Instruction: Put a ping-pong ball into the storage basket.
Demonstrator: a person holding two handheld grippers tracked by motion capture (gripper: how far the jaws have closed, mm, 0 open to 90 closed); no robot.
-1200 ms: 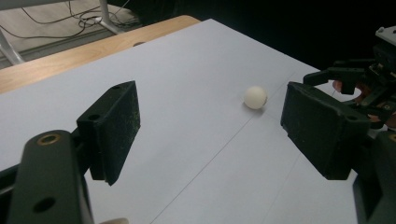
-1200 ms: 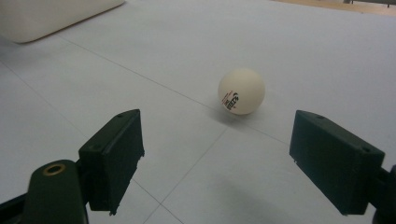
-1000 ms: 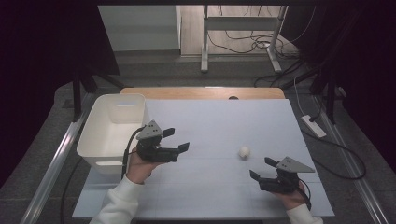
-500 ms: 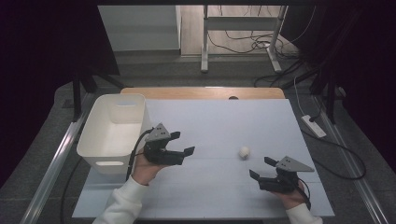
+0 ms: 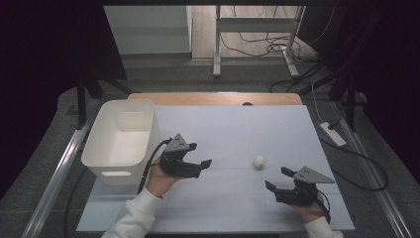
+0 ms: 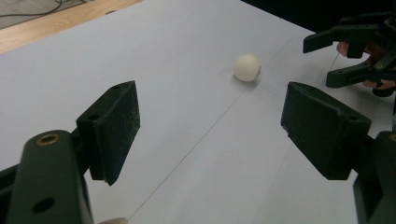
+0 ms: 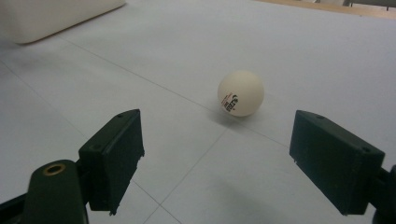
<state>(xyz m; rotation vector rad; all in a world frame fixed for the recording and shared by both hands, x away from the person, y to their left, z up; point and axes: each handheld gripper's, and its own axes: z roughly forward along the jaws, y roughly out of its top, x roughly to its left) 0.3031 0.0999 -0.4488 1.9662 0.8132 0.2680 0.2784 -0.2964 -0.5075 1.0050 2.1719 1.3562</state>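
A white ball [image 5: 258, 161] rests on the bare desk [image 5: 237, 129], between both spread, empty hand-held grippers: left hand-held gripper [image 5: 200, 165] at its nine o'clock, right hand-held gripper [image 5: 278, 179] at its five o'clock. A white bin [image 5: 121, 141] stands beyond the left one.

Small logo print on ball [image 7: 240, 93], text unreadable.

High view sits above the person's side, facing forward and down over the whole table [image 5: 233, 124]. Both gripper views ride low and close to the tabletop, looking along their own jaws. All 3 share the white ball [image 5: 258, 161] [image 6: 247, 67] [image 7: 240, 93].
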